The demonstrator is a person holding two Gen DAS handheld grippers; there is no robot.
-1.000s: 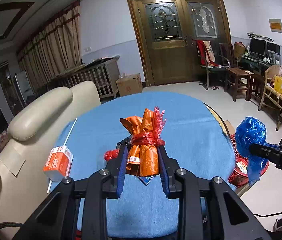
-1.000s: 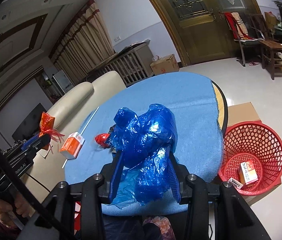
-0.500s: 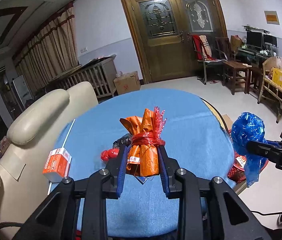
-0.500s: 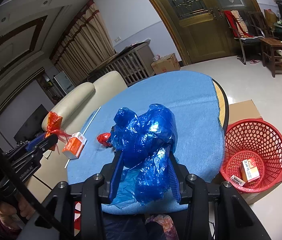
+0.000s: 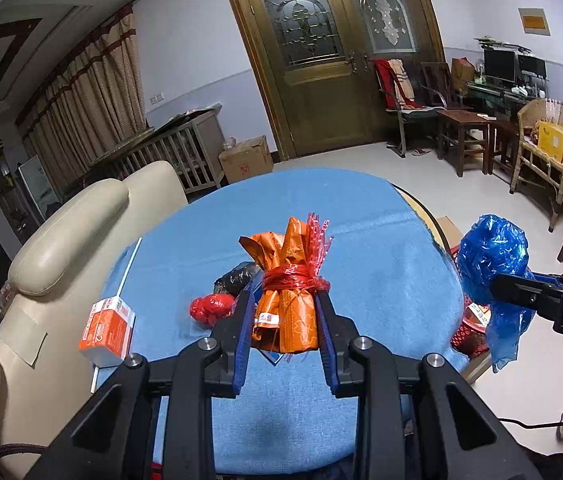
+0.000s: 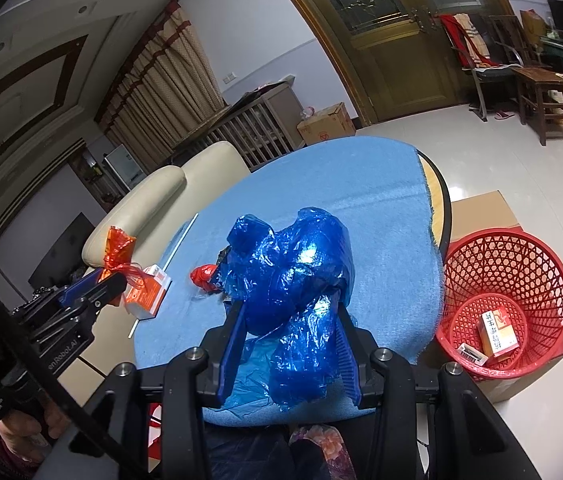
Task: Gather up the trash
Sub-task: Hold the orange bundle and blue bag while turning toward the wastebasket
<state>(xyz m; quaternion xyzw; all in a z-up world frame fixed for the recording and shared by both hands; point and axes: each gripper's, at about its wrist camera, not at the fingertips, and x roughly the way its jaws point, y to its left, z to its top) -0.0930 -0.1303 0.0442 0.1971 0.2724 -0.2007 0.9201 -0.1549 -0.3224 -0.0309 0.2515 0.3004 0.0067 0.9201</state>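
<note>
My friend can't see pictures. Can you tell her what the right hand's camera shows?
The right gripper is shut on a crumpled blue bag above a round table with a blue cloth. A red basket on the floor to the right holds two small boxes. At far left, the left gripper holds an orange bundle.
</note>
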